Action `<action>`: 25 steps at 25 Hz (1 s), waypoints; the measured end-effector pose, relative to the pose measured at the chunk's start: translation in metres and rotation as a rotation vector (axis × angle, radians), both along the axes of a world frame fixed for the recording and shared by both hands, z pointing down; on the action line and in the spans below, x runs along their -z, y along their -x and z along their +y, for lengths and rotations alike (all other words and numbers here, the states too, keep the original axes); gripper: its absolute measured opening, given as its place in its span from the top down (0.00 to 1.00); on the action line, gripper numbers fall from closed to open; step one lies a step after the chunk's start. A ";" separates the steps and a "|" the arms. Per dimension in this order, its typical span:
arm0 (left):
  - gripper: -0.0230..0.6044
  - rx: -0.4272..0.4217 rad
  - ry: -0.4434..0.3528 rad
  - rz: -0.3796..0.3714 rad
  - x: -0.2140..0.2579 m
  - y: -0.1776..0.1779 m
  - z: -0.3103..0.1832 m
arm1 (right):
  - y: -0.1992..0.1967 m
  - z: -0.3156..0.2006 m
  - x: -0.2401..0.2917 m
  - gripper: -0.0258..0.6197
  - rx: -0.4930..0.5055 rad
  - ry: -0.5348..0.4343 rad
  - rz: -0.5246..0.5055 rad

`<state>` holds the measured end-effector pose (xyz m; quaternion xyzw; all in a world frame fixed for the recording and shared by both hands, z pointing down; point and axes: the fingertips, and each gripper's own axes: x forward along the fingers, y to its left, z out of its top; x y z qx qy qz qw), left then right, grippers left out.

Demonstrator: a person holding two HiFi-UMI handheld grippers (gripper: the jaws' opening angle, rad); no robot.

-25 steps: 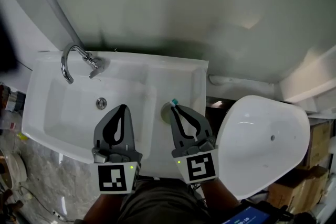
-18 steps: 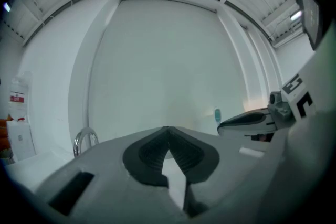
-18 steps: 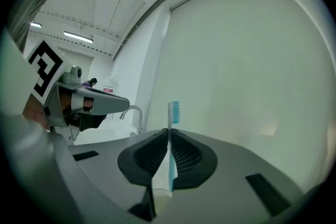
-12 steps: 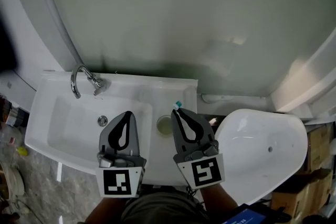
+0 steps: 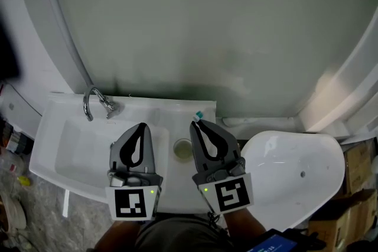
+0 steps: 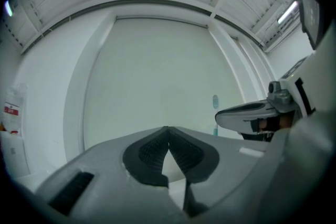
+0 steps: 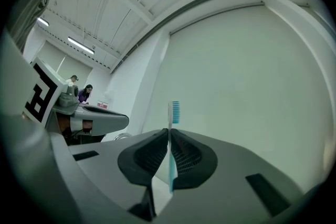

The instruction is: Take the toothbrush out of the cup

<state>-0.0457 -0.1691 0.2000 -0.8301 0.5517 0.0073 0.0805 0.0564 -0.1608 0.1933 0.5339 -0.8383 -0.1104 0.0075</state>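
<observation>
While I held two grippers over the one sink [image 5: 65,144], my right gripper [image 5: 194,123] pinched the single toothbrush [image 5: 199,115], out of the one cup [image 5: 183,149] on the ledge. Left gripper [image 5: 142,125] pressed together, empty. One tap [image 5: 93,102].

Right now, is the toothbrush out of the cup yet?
Done, it seems: the cup on the sink looks empty. In hand: the right gripper has its jaws shut on the toothbrush, bristles up. The left gripper is shut and empty. Left: at most, putting it down.
</observation>
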 end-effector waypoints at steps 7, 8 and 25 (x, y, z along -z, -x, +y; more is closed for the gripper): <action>0.94 -0.010 -0.021 -0.002 0.006 -0.004 0.002 | 0.002 0.002 0.006 0.92 0.016 -0.012 0.000; 0.94 -0.011 -0.019 -0.002 0.005 -0.004 0.002 | 0.002 0.002 0.005 0.92 0.015 -0.011 -0.001; 0.94 -0.009 -0.005 -0.007 -0.001 -0.010 0.001 | -0.006 0.001 0.002 0.92 0.009 -0.008 -0.021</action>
